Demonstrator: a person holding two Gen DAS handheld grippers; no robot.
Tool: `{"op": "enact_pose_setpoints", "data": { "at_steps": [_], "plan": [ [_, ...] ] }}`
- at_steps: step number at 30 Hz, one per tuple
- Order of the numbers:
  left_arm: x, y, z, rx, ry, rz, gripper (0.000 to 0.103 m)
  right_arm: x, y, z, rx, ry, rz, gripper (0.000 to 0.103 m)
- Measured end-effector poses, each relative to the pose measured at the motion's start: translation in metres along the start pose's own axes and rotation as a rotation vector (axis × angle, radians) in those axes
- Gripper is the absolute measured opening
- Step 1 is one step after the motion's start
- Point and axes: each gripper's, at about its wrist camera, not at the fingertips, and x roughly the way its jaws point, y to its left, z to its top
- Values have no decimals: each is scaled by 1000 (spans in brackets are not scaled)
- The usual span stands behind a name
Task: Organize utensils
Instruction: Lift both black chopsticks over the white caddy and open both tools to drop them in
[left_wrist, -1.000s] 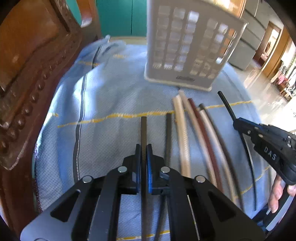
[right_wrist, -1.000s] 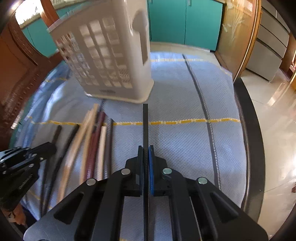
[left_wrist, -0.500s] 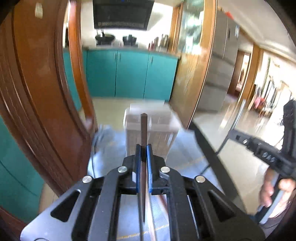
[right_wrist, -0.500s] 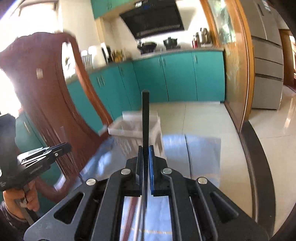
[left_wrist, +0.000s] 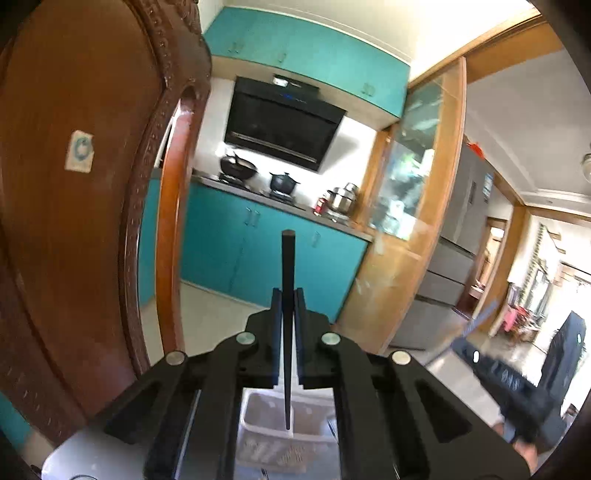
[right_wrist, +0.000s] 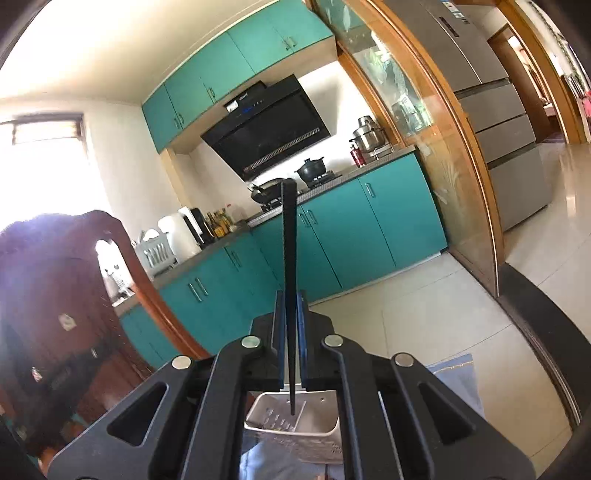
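Left gripper (left_wrist: 287, 314) is clamped on a dark chopstick (left_wrist: 287, 295) running up the frame centre, thin end low over the white basket (left_wrist: 258, 424) at bottom centre, blunt end against the teal cabinets (left_wrist: 229, 254). Right gripper (right_wrist: 290, 314) is likewise clamped on a black chopstick (right_wrist: 289, 258), tip low just above or inside the basket (right_wrist: 317, 439), cannot tell which. Carved wooden chair (left_wrist: 74, 221) fills the left of the left wrist view.

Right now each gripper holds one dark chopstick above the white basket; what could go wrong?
1. The left chopstick tip hangs at the basket's divider and may catch there.
2. The right chopstick hangs slightly tilted, so it may fall crooked.
3. Both descend together, so the grippers might collide.
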Motion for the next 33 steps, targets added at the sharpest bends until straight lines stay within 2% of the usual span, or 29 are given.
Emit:
{"op": "enact_pose_setpoints", "data": {
  "at_steps": [4, 10, 16, 18, 19, 20, 23, 26, 29, 33],
  "plan": [
    [23, 1, -7, 0, 9, 17, 7, 28, 5, -16, -89, 36, -68, 6],
    [70, -1, -37, 60, 147, 76, 7, 53, 3, -50, -160, 148, -85, 6],
    [84, 6, -60, 82, 232, 110, 7, 52, 4, -70, -193, 203, -91, 6],
    [84, 7, -67, 88, 249, 116, 7, 47, 5, -74, -203, 202, -85, 8],
    [82, 8, -70, 89, 255, 113, 7, 43, 5, -76, -211, 199, -84, 12],
    [80, 9, -72, 87, 256, 108, 7, 41, 4, -77, -215, 197, -82, 23],
    [70, 11, -74, 89, 237, 85, 8, 24, 5, -79, -232, 160, -18, 36],
    [49, 15, -81, 105, 197, 69, 9, -4, 7, -83, -260, 100, 37, 38],
    [30, 18, -88, 128, 173, 74, 17, -30, 8, -93, -297, 85, 95, 42],
    [14, 21, -97, 171, 173, 114, 20, -45, 1, -121, -334, 162, 122, 43]
  ]
}}
